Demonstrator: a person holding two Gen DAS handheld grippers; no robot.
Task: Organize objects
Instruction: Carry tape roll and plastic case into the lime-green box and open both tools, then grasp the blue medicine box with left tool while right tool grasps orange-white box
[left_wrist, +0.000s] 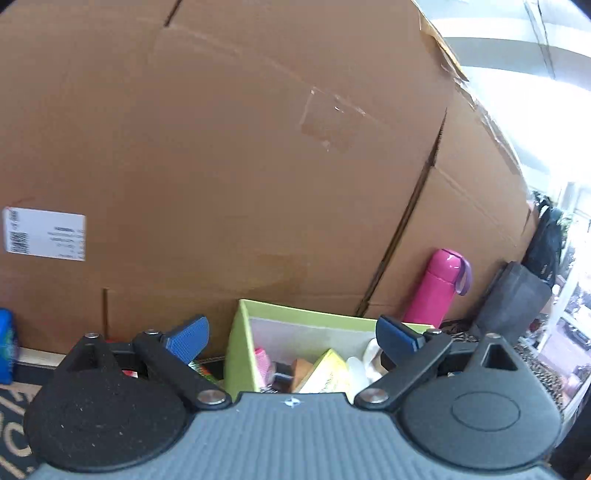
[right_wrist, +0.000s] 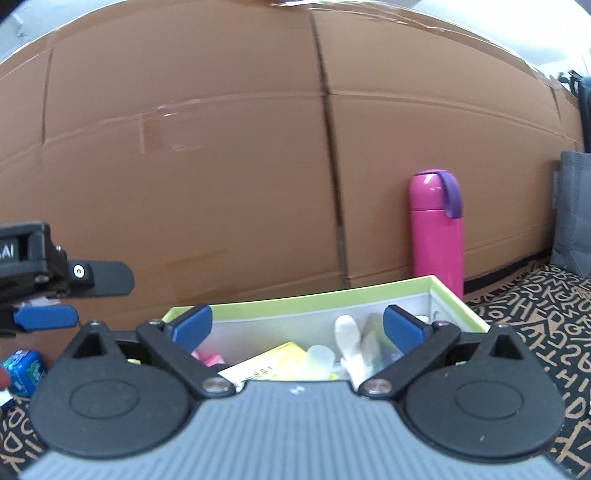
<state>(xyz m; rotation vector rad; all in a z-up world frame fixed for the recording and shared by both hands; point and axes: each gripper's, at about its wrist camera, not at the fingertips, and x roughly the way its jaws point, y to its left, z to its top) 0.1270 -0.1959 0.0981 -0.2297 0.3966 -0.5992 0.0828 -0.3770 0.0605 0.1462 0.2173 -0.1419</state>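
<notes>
Both grippers hung over the green box (right_wrist: 325, 295), which sat on the patterned rug (right_wrist: 535, 314) against a wall of cardboard (right_wrist: 221, 166). The box already held a jumble: a yellow pack (right_wrist: 266, 363), a white bottle (right_wrist: 347, 332), something pink (right_wrist: 210, 358) and a pale cup (right_wrist: 319, 356).

The likeliest trouble from there, I judged, was crowding. The two grippers were close together over one small box, the left one showing at the edge of the right wrist view, so a careless reach could knock one against the other or tip the light box wall. The pink flask (right_wrist: 437, 225) stood upright just beside the box, touching or nearly touching the cardboard; a sideways swing of the right gripper could topple it. A blue packet (right_wrist: 26, 371) lay on the rug well off to the left, and reaching for it across the box could drag the contents about.

The left gripper (left_wrist: 291, 338) had its fingers (left_wrist: 186, 338) spread wide with nothing between them, only the box below. The right gripper (right_wrist: 299, 325) was likewise wide open, its fingers (right_wrist: 402, 328) holding and touching nothing
</notes>
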